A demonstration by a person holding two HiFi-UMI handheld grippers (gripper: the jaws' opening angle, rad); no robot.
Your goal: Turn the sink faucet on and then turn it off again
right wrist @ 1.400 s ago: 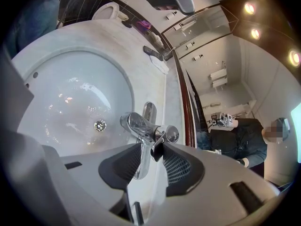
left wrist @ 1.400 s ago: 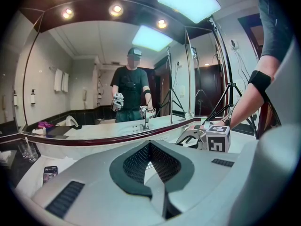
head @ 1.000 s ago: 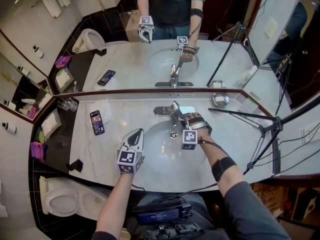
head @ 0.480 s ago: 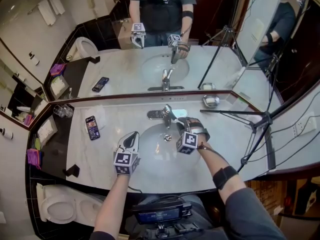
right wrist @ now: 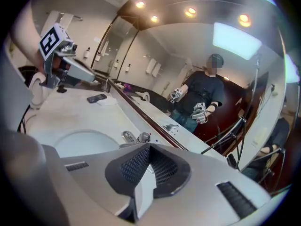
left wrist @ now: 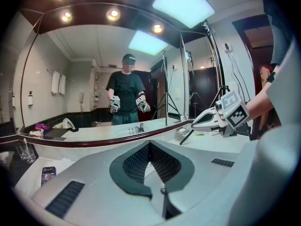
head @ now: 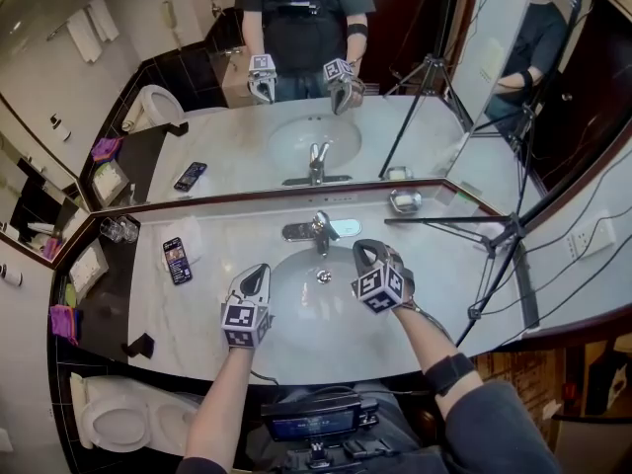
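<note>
faucet (head: pixel 318 231): chrome, standing at the back rim of the sink, spout reaching over the bowl; nothing touches it.
sink (head: pixel 306 314): white oval bowl directly in front of the faucet, its drain (head: pixel 323 276) just in front of the spout.
right gripper (head: pixel 365 251): in front of the faucet and to its right, near it but clear of it, over the right part of the bowl; in the right gripper view the faucet (right wrist: pixel 134 137) shows just past the jaw tips, a little to their left.
right gripper's jaws: clenched together, having just been closing; nothing sits between them.
left gripper (head: pixel 260 271): in front of the faucet and to its left, further from it than the right one, over the left edge of the bowl.
left gripper's jaws: pressed together with nothing between them, as the left gripper view shows.
counter (head: pixel 188 314): pale stone top spreading to both sides of the faucet.
phone (head: pixel 178 260): lying flat well to the left of the faucet, screen up.
soap dish (head: pixel 406 201): right of the faucet and a little behind it, close to the mirror.
tripod (head: pixel 499 233): dark legs far to the right of the faucet.
mirror (head: pixel 247 136): right behind the faucet, repeating it and the person with both grippers.
</note>
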